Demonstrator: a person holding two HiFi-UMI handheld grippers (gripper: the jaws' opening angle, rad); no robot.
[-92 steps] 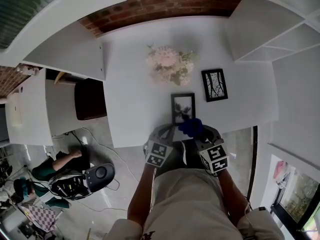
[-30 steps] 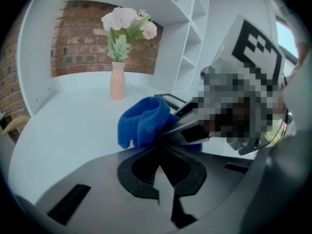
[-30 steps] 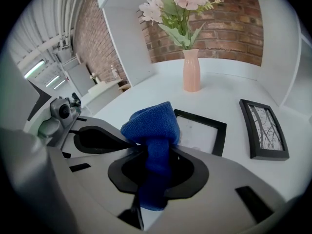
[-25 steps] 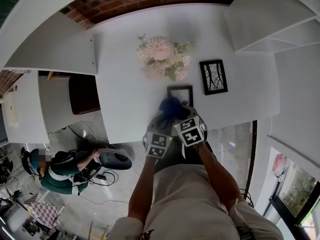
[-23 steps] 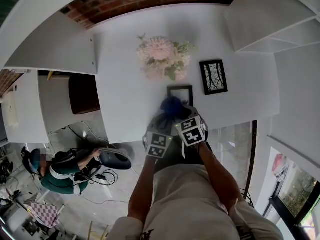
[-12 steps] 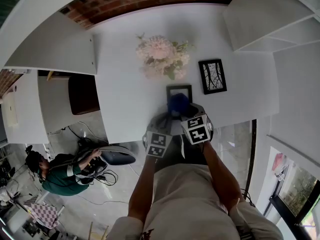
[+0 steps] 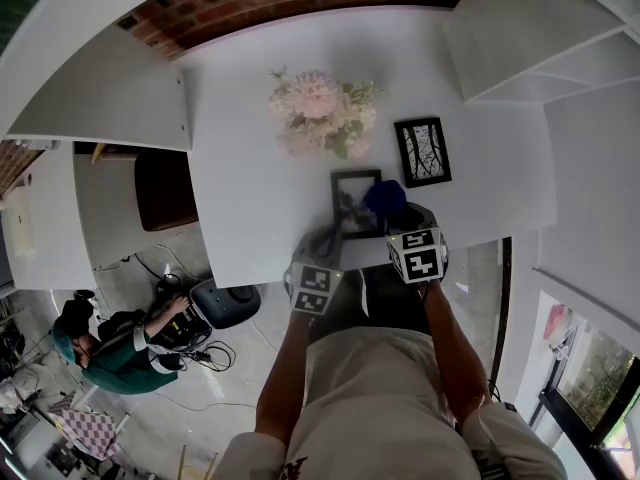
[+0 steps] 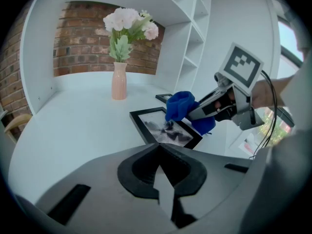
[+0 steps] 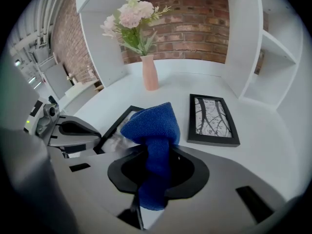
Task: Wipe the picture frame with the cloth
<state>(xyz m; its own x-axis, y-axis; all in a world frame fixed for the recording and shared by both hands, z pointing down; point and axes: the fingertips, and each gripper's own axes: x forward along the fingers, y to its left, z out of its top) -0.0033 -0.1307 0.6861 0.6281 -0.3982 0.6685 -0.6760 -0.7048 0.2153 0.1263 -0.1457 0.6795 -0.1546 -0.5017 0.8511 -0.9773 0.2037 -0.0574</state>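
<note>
A black picture frame (image 7: 352, 204) with a dark print lies flat on the white table (image 7: 250, 188). My right gripper (image 7: 396, 214) is shut on a blue cloth (image 7: 384, 197), which rests on the frame's right edge. In the right gripper view the cloth (image 9: 153, 123) bulges out of the jaws over the frame (image 9: 113, 130). My left gripper (image 7: 336, 240) stands at the frame's near edge. In the left gripper view its jaws (image 8: 158, 147) look shut and hide the near corner of the frame (image 8: 161, 130). I cannot tell whether they hold it.
A second black frame (image 7: 422, 151) lies further right. A pink vase of flowers (image 7: 318, 111) stands behind the frames. White shelves (image 7: 520, 38) rise at the right. The table's near edge runs by my grippers. A person (image 7: 110, 343) crouches on the floor at the left.
My right gripper has swept the blue cloth to the right, from over the frame's middle to its right edge. The left gripper has stayed at the frame's near edge.
</note>
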